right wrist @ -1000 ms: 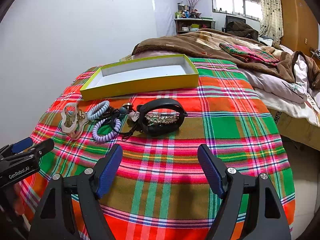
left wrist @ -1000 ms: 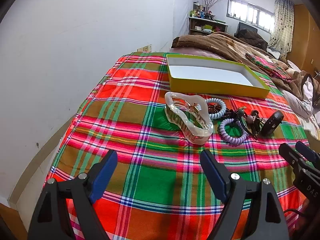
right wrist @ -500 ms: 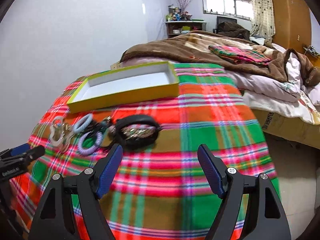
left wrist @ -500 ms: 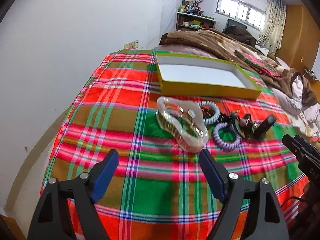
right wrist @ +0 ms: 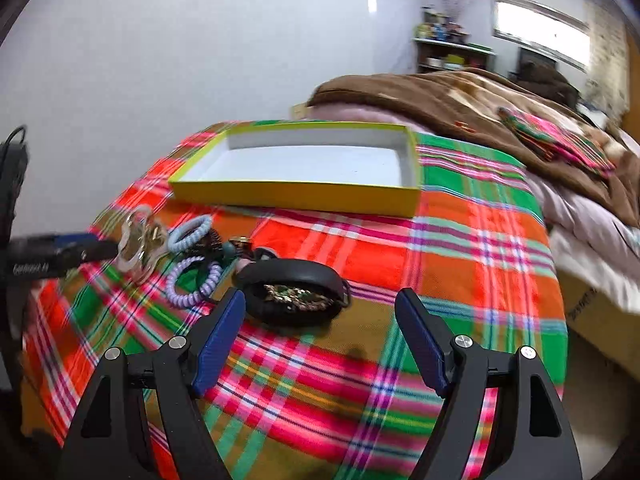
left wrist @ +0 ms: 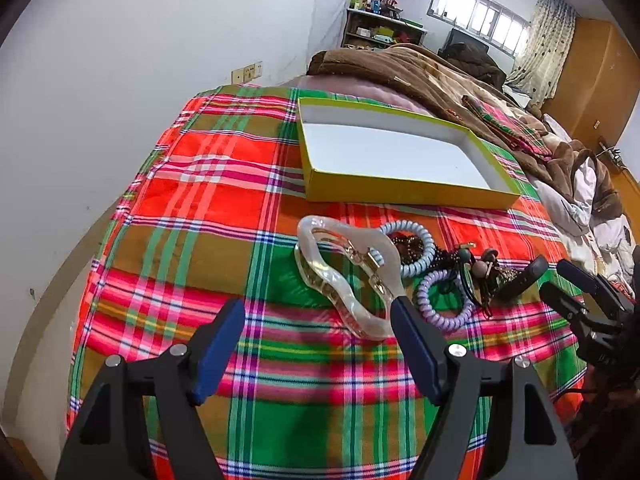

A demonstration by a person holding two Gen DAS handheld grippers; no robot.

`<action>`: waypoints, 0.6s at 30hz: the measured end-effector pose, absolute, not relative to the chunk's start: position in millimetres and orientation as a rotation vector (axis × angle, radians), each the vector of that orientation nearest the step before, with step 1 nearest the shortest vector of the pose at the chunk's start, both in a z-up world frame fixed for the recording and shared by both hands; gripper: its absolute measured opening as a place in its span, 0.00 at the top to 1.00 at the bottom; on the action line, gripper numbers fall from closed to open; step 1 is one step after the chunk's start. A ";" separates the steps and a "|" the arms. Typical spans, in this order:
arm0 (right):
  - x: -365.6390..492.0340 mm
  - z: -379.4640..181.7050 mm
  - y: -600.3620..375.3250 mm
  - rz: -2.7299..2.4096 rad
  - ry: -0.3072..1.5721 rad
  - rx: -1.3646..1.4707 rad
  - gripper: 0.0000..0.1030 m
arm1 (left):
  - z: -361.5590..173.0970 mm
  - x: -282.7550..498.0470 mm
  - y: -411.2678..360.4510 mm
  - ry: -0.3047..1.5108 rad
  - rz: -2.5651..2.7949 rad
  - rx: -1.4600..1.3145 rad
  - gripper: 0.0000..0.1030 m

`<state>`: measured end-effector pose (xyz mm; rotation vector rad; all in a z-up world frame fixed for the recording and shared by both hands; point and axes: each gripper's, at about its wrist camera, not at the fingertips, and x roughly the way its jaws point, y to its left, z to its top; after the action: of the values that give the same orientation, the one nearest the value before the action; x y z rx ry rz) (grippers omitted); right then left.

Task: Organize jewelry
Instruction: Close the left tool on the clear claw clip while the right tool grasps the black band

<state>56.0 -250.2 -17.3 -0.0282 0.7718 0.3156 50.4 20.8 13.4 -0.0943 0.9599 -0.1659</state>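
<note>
We bring both tongs, left (left wrist: 318,346) narrowing yet empty, right (right wrist: 320,338) spread, toward jewelry (left wrist: 400,272) heaped beside its tray (left wrist: 400,194) (handy).

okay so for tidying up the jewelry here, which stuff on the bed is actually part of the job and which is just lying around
Part of the job:
- yellow box, empty
- clear hair claw
- pale blue coil tie
- lilac coil tie
- black bangle ringing a gold-green piece
- small beaded bits

Just lying about:
- brown blanket
- folded plaid cloth
- shelf by the window
</note>
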 end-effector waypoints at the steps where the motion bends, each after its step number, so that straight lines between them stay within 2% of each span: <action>1: 59.6 -17.6 -249.5 0.336 0.767 -0.044 0.25 | 12.9 52.5 21.9 0.967 -0.172 -0.105 0.25; 13: 85.9 -21.9 -243.0 0.561 0.811 -0.069 0.25 | 2.5 68.9 18.0 1.026 -0.177 -0.100 0.25; 18: 77.8 -27.5 -244.3 0.577 0.835 -0.112 0.45 | -0.4 70.7 20.2 1.040 -0.171 -0.103 0.25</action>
<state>77.8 -244.3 -27.5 -0.1123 0.8351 0.5774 70.7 20.2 -0.4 -0.1030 1.0398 -0.1710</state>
